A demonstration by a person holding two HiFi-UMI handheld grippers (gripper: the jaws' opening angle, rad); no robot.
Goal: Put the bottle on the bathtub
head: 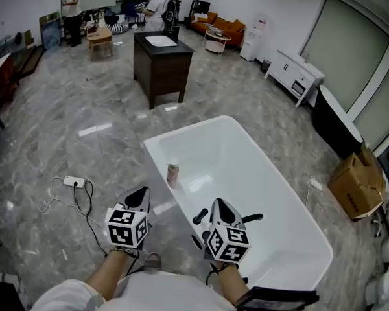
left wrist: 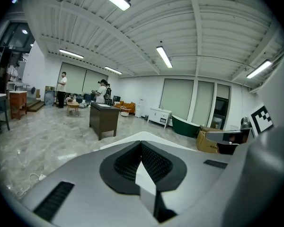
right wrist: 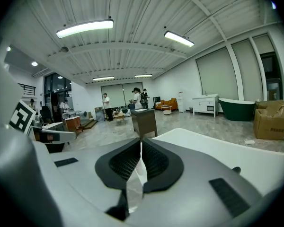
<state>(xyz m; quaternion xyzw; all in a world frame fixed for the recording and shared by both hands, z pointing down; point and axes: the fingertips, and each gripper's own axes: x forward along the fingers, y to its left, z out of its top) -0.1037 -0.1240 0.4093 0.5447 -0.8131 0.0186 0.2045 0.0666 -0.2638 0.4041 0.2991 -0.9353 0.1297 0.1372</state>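
A small pinkish bottle [head: 173, 173] stands upright on the left rim of the white bathtub [head: 272, 193]. My left gripper [head: 141, 194] hovers just short of the bottle, over the floor beside the tub, jaws shut and empty. Over the tub's near end, my right gripper [head: 219, 205] is also shut with nothing in it. In the left gripper view the gripper [left wrist: 141, 144] has its black pads pressed together, with the tub's rim [left wrist: 146, 135] beyond. The right gripper view shows the same closed pads of that gripper [right wrist: 141, 142]. Neither gripper view shows the bottle.
A dark wooden vanity [head: 162, 60] stands beyond the tub. A power strip [head: 73, 181] with its cable lies on the marble floor at left. A cardboard box [head: 356, 183], a dark green tub [head: 334, 118] and a white cabinet [head: 295, 73] line the right. People stand at the back.
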